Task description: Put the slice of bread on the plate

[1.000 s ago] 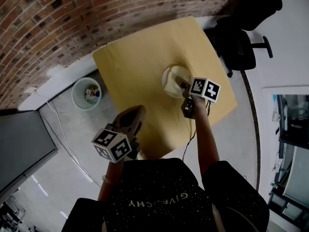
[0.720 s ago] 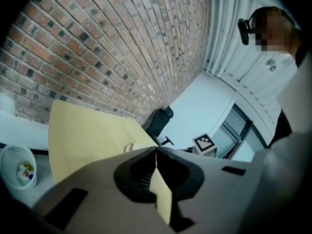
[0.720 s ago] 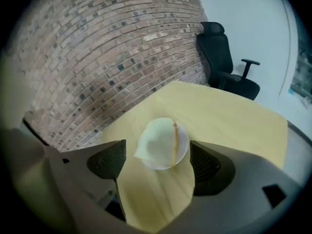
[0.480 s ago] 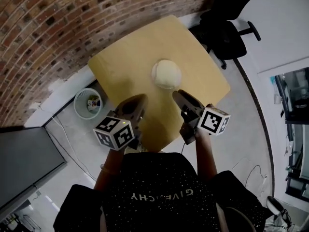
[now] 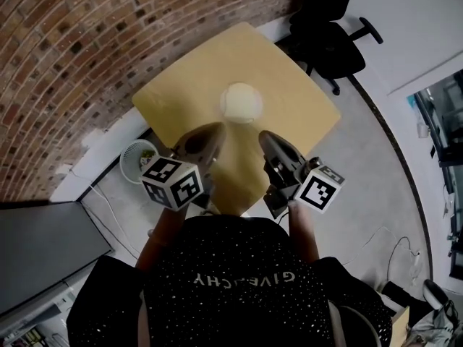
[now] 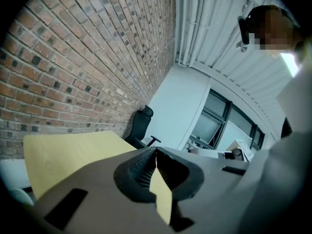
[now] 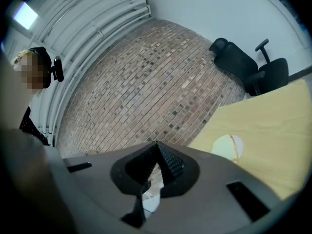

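Brick wall point(image 5: 72, 49), wooden table point(image 5: 181, 85), white plate point(image 5: 241, 103)

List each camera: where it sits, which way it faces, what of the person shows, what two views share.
Head view: on the person's head, steeply down at table and plate; torso, left gripper, right gripper show.
Left gripper view: on the left gripper, roughly level along shut jaws toward brick wall and chair; head upper right.
Right gripper view: on the right gripper, along shut jaws toward brick wall and plate; head at left.
Shared: both gripper views see table, brick wall, chair.
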`<state>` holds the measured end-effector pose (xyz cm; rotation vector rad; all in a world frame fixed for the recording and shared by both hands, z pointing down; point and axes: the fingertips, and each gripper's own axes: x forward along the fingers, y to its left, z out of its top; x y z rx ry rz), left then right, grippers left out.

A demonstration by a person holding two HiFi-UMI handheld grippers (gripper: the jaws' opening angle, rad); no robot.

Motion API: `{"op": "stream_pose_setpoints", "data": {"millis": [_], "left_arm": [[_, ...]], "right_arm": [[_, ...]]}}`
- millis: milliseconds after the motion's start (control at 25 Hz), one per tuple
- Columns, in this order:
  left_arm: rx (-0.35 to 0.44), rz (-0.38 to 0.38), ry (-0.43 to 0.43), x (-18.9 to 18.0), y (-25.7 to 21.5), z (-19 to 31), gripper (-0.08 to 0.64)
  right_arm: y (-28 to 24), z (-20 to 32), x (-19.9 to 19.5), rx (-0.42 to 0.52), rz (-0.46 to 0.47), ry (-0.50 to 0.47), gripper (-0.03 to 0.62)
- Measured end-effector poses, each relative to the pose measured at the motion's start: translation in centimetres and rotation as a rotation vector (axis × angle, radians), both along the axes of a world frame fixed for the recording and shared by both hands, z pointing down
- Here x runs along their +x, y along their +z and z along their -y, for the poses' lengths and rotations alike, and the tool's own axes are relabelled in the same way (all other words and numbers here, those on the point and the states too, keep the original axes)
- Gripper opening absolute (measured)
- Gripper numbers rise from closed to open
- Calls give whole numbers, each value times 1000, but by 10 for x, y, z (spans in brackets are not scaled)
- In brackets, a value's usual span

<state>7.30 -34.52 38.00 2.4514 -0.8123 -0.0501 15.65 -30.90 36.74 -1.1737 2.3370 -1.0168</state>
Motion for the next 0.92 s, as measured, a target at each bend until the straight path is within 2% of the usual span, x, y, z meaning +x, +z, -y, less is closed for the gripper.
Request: {"op": "stream_pose_setpoints", "data": {"millis": [360,920], "left_arm": [[91,43,27,11,-10,-17,12],[62,41,1,2,-1,-19,12]], "right_arm": [[-13,-6,6,34,-39,-14,14],[-7,-8,1,9,-42,-30,14]]}}
